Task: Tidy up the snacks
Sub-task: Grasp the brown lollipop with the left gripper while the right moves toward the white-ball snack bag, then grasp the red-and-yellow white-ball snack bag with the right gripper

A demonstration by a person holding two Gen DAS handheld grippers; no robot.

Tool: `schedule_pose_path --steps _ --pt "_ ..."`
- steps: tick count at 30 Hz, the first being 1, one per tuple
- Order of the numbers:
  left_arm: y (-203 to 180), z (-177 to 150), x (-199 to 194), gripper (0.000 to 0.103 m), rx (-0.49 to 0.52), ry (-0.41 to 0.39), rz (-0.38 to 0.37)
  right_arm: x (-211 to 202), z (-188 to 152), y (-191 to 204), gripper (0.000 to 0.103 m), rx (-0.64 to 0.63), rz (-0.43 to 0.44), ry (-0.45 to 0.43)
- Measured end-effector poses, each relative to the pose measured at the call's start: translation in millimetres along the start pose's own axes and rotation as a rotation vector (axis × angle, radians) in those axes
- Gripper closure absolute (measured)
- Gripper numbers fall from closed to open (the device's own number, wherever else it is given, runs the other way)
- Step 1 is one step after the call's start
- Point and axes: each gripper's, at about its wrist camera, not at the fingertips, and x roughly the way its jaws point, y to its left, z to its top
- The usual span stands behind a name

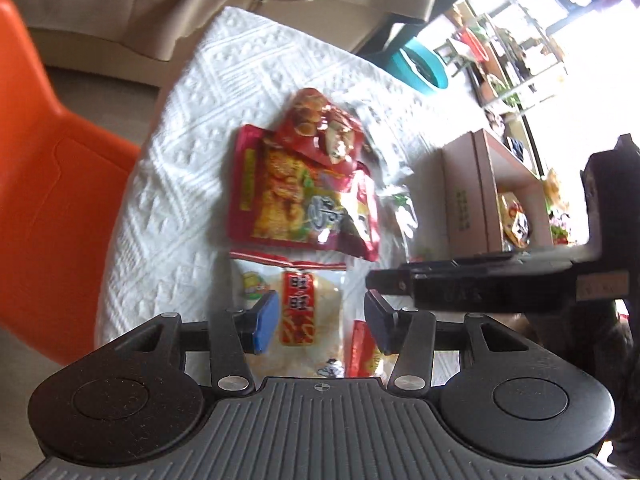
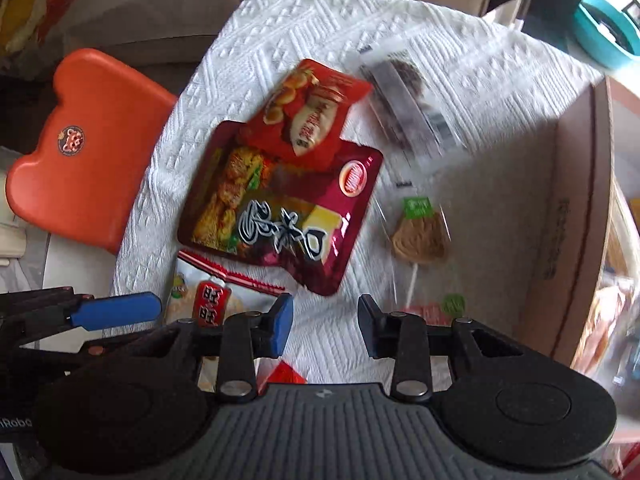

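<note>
Snack packets lie on a white textured cloth (image 1: 180, 160). A white rice-cracker packet (image 1: 308, 312) lies directly below my left gripper (image 1: 320, 320), whose blue pads stand open on either side of it without touching it. Beyond it lies a large dark-red pouch (image 1: 296, 200) with a small red pouch (image 1: 320, 128) on top. In the right wrist view my right gripper (image 2: 325, 328) hangs open over bare cloth with nothing between its pads. The dark-red pouch (image 2: 280, 208), a wrapped lollipop (image 2: 420, 236) and a clear packet with dark contents (image 2: 404, 104) lie ahead of it.
An open cardboard box (image 2: 572, 220) with snacks inside stands at the right edge of the cloth. An orange chair (image 2: 88, 148) is on the left, and a teal bowl (image 2: 608, 36) sits at the far right. A beige sofa lies behind the table.
</note>
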Motion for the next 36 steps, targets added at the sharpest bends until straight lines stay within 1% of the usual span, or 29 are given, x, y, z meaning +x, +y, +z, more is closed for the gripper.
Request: schedule_pose_path --steps 3,5,6,8,9,11,14,16,17,18,19,22,24,25,26,28,30,33,36 --pt "-9 11 8 0.051 0.006 0.0 -0.004 -18 -23 -9 0.065 0.034 -0.021 -0.049" --pt "-18 26 16 0.051 0.013 -0.001 -0.017 -28 -38 -15 0.059 0.067 -0.046 -0.062" --pt "-24 35 22 0.051 0.008 0.011 -0.027 -31 -44 -18 0.058 0.081 -0.055 -0.063" --pt "-36 51 38 0.051 -0.007 0.069 -0.03 -32 -55 -24 0.057 0.111 -0.078 -0.063" --pt "-45 59 49 0.051 -0.008 0.1 -0.025 -31 -59 -27 0.057 0.125 -0.087 -0.061" --pt "-64 67 67 0.051 0.014 0.129 -0.006 -30 -67 -31 0.056 0.15 -0.105 -0.055" --pt "-89 74 96 0.051 0.05 0.153 0.086 -28 -76 -31 0.056 0.17 -0.153 -0.054" --pt "-106 76 115 0.051 0.113 0.149 0.183 -28 -84 -32 0.056 0.181 -0.2 -0.058" --pt "-113 76 124 0.053 0.142 0.155 0.219 -28 -88 -34 0.054 0.188 -0.213 -0.06" --pt "-118 75 133 0.051 0.162 0.166 0.239 -28 -92 -36 0.053 0.195 -0.216 -0.062" --pt "-126 73 134 0.045 0.19 0.148 0.254 -28 -97 -39 0.051 0.203 -0.212 -0.063" --pt "-144 66 142 0.043 0.279 0.147 0.329 -24 -110 -52 0.045 0.225 -0.191 -0.045" --pt "-151 58 144 0.046 0.331 0.138 0.371 -18 -119 -62 0.045 0.244 -0.18 -0.024" --pt "-154 54 145 0.051 0.349 0.131 0.387 -17 -124 -69 0.044 0.256 -0.172 -0.017" --pt "-156 51 143 0.056 0.351 0.124 0.389 -20 -130 -74 0.043 0.257 -0.154 -0.046" --pt "-153 42 135 0.061 0.294 0.124 0.335 -25 -137 -81 0.043 0.248 -0.144 -0.041" --pt "-146 29 117 0.061 0.228 0.109 0.288 -33 -147 -90 0.043 0.23 -0.137 -0.034" --pt "-138 2 83 0.061 0.162 0.054 0.261 -46 -159 -102 0.043 0.183 -0.099 -0.033" --pt "-120 -34 43 0.061 0.025 -0.017 0.24 -56 -167 -110 0.043 0.099 -0.087 -0.029"
